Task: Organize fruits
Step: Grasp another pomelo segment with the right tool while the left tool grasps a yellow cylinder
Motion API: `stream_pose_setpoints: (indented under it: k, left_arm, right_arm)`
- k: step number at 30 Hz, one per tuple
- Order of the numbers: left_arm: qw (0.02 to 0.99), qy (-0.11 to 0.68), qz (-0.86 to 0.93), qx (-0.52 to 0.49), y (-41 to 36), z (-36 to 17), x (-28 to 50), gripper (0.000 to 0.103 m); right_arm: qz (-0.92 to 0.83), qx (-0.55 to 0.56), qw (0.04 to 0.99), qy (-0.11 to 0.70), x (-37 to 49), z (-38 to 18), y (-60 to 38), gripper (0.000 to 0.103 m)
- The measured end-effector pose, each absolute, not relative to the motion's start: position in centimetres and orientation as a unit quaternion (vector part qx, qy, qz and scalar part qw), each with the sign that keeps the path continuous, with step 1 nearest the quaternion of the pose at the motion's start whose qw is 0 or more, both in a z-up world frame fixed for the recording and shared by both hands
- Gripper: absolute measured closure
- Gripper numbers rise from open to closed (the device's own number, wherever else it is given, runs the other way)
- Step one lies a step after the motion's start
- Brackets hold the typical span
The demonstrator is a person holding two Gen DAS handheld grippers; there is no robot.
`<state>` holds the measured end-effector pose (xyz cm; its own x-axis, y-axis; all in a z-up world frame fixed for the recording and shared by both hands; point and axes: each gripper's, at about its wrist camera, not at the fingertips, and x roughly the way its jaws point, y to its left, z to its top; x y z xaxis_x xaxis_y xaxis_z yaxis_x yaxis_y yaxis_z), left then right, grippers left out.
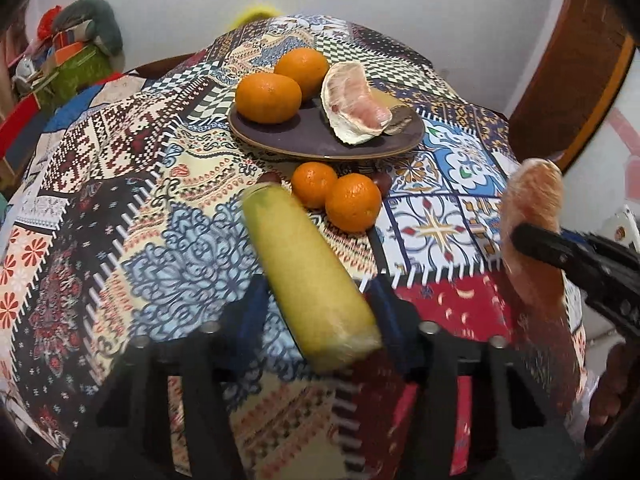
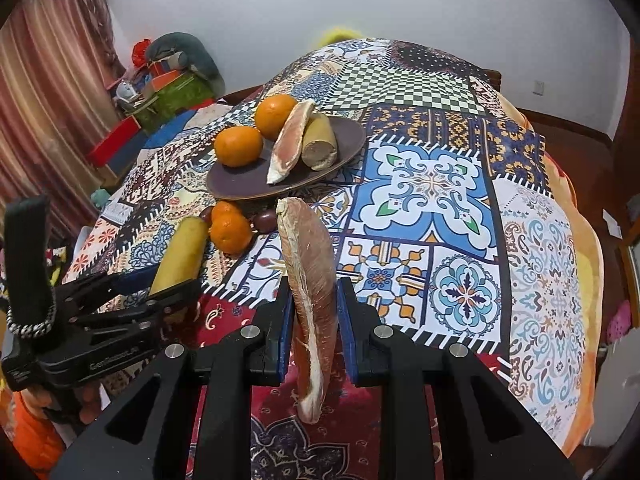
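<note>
Left gripper (image 1: pixel 320 320): fingers (image 1: pixel 256 300) clenched on a yellow stick (image 1: pixel 308 272), which was held above the desk and pointed toward the plate.
Right gripper (image 2: pixel 312 308): fingers (image 2: pixel 285 320) clenched on a pomelo wedge (image 2: pixel 312 280), held upright on edge above the cloth.
Loose fruit: two small oranges (image 1: pixel 352 202) touched each other on the cloth, just in front of the plate; dark round fruits (image 2: pixel 266 220) lay beside them.
Plate (image 1: pixel 304 140): dark, oval, on the desk beyond the loose oranges; it carried two big oranges (image 1: pixel 268 98) at its left, touching, a second wedge (image 1: pixel 354 106) at its right, and a second stick (image 2: pixel 320 146) leaning against that wedge.
Desk: covered with a patchwork cloth (image 2: pixel 432 184).
Room: clutter pile (image 2: pixel 168 80) by the wall at left.
</note>
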<state>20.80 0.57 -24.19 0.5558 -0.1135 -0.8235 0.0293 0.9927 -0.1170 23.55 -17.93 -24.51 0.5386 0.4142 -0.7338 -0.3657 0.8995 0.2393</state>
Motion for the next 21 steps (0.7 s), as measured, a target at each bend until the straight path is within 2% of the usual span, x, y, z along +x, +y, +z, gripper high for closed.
stream_pose_setpoints:
  k: [2, 4, 11, 21]
  left_arm:
    - [0.881, 0.468, -0.043, -0.047, 1.2, -23.8, 20.0, 0.063]
    - [0.881, 0.469, -0.044, -0.047, 2.0, -23.5, 19.2, 0.065]
    - [0.868, 0.49, -0.068, -0.045, 2.9, -23.1, 18.8, 0.065]
    - [0.851, 0.518, -0.074, -0.035, 2.2, -24.6, 23.0, 0.065]
  right_arm:
    - [0.226, 0.029, 0.876, 0.425, 23.5, -24.5, -17.9, 0.084]
    - [0.227, 0.03, 0.877, 0.423, 23.5, -24.4, -17.9, 0.084]
    - [0.232, 0.037, 0.876, 0.421, 23.7, -24.2, -17.9, 0.084]
    - [0.235, 0.037, 0.875, 0.422, 23.7, -24.2, -17.9, 0.084]
